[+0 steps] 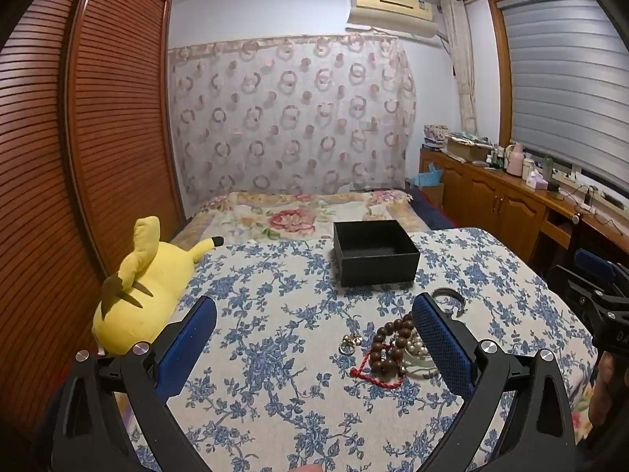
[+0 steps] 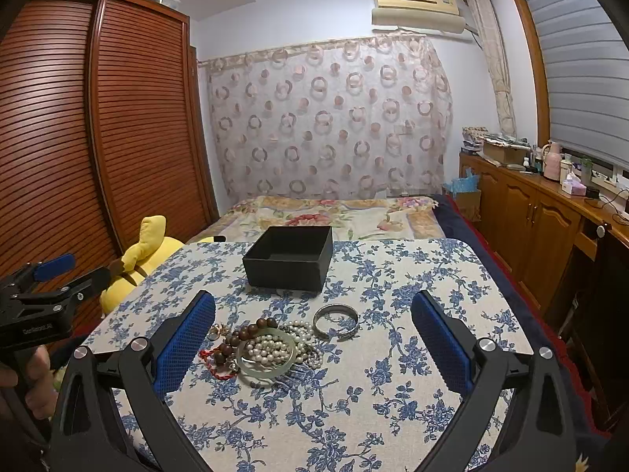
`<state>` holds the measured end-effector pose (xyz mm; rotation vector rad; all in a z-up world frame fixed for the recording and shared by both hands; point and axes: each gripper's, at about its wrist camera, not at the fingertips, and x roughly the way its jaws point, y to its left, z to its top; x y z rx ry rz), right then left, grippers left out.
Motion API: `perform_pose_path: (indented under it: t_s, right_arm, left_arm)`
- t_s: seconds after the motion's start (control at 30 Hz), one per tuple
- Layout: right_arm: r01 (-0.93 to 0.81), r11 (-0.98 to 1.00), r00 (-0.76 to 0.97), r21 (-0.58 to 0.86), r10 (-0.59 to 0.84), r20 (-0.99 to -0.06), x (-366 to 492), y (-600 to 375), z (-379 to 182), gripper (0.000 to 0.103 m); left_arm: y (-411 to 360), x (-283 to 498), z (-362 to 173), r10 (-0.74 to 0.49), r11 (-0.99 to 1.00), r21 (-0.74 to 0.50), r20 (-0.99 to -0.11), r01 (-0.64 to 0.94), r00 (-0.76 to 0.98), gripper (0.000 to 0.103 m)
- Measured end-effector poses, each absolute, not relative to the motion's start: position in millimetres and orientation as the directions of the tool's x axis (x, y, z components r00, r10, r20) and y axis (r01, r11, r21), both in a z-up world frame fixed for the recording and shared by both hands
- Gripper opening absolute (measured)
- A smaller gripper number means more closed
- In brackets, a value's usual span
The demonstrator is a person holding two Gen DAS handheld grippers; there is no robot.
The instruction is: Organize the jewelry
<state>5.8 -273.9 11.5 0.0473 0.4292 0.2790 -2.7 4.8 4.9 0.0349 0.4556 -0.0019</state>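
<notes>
The jewelry heap lies just ahead of the right tool, between its fingers and nearer the left one: brown wooden beads, a pale bangle around white pearls, a red cord, and a silver bangle lying apart at the far side of the heap. From the left tool, the same heap sits by its right finger, which partly hides it. The open black box stands farther ahead of both tools, beyond the jewelry and apart from it.

Both tools are spread wide, holding and touching nothing, angled down over the desk.

The desk wears a blue-flowered cloth. Left of the tools lies a yellow plush toy; beyond is a bed, a slatted wardrobe, a ring-patterned curtain and wooden cabinets.
</notes>
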Motion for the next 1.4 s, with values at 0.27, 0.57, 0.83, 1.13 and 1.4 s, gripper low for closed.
perform_pose_path:
  t_s: [0.27, 0.57, 0.83, 1.13, 1.4]
  right_arm:
    - [-0.257, 0.961, 0.873, 0.103, 0.277, -0.402, 4.1, -270.9, 12.5, 0.101]
    - [-0.258, 0.961, 0.872, 0.103, 0.277, -0.403, 2.1, -269.6, 16.4, 0.101]
    - [-0.259, 0.96, 0.872, 0.103, 0.278, -0.402, 2.3, -269.5, 15.5, 0.101]
    - [-0.259, 0.96, 0.872, 0.103, 0.278, -0.402, 3.0, -270.4, 14.4, 0.101]
    - [-0.26, 0.96, 0.871, 0.103, 0.279, -0.403, 2.8, -269.7, 14.6, 0.101]
  left_arm:
    - [4.6, -3.9, 10.1, 0.004, 0.999, 0.032, -0.434, 0.01, 0.901, 0.097]
    - [3.2, -5.3, 12.7, 0.01, 0.999, 0.038, -0.429, 0.007, 0.903, 0.097]
    - [2.8, -5.3, 11.6, 0.01, 0.999, 0.036, -0.429, 0.006, 0.903, 0.097]
    - [2.3, -5.6, 11.4, 0.011, 0.999, 0.038, -0.428, 0.005, 0.904, 0.097]
    - [2.2, -6.5, 12.7, 0.01, 0.999, 0.038, -0.428, 0.006, 0.904, 0.097]
